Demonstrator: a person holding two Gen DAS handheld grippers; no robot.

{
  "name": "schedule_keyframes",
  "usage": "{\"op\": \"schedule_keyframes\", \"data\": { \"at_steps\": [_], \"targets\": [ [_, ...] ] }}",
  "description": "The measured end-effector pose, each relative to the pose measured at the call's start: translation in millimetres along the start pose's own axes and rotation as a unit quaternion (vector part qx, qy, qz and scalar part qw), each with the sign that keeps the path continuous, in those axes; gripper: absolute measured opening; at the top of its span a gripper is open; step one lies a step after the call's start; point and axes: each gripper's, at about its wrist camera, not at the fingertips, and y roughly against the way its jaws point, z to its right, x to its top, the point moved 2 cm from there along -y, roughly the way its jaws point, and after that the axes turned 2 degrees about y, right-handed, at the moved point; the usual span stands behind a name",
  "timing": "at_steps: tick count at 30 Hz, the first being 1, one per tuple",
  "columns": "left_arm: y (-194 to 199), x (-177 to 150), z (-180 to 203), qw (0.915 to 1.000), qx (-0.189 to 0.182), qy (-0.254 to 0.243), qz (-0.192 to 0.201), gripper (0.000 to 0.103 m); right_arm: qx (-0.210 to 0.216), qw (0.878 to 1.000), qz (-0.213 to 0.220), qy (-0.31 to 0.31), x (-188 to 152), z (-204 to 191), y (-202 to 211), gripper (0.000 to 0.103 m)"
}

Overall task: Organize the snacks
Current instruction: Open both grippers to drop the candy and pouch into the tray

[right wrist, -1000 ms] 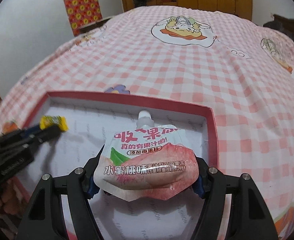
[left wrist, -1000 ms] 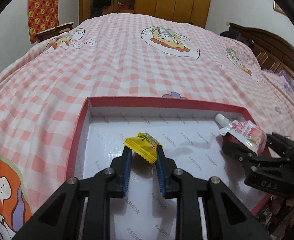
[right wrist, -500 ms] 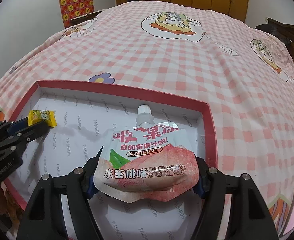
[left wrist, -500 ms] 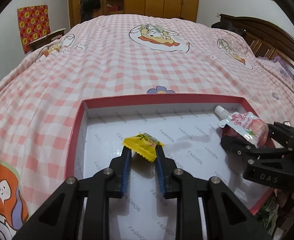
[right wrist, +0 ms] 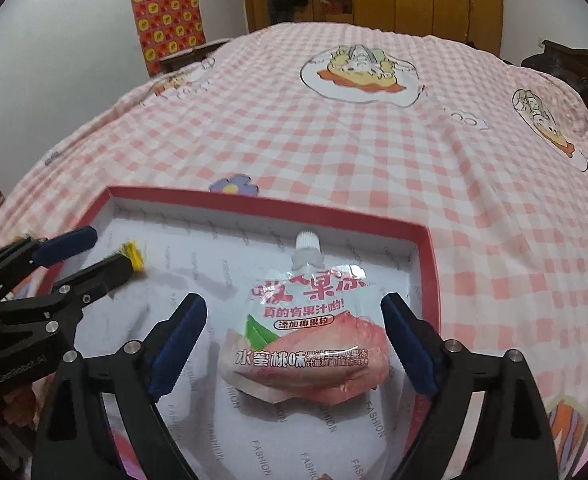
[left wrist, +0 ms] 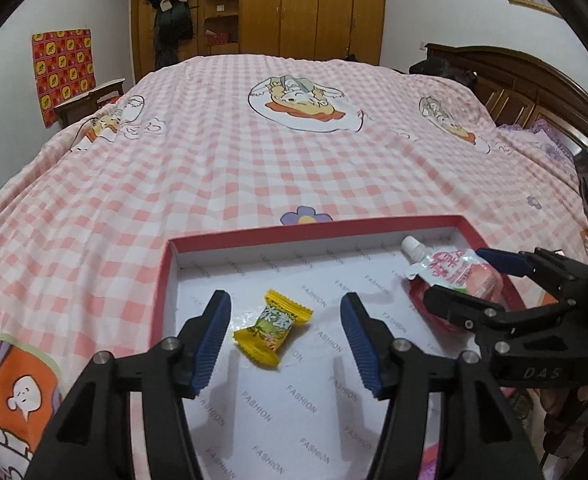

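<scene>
Candy [left wrist: 272,327] loose between just-opened left tongs [left wrist: 286,302], pouch [right wrist: 306,336] free between just-widened right tongs [right wrist: 294,306], both in tray [left wrist: 314,229].

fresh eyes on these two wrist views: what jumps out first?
The shallow red-rimmed tray on the pink checked bedspread, holding two snacks. A yellow wrapped candy lies on the tray floor between the left gripper, jaws apart and clear of it. Toward the tray's right side, a peach jelly pouch with a white spout lies flat between the right gripper, whose wide jaws have just been opening; neither pad touches it.
</scene>
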Motion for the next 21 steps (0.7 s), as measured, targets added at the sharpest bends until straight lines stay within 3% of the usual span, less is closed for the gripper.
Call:
{"op": "schedule_keyframes", "data": {
  "at_steps": [21],
  "targets": [
    [70.5, -40.4, -6.3, 0.9997, 0.002, 0.016, -0.019, 0.060, 0.054, 0.998, 0.030, -0.016, -24.5, -25.8, 71.4, 0.090]
  ]
}}
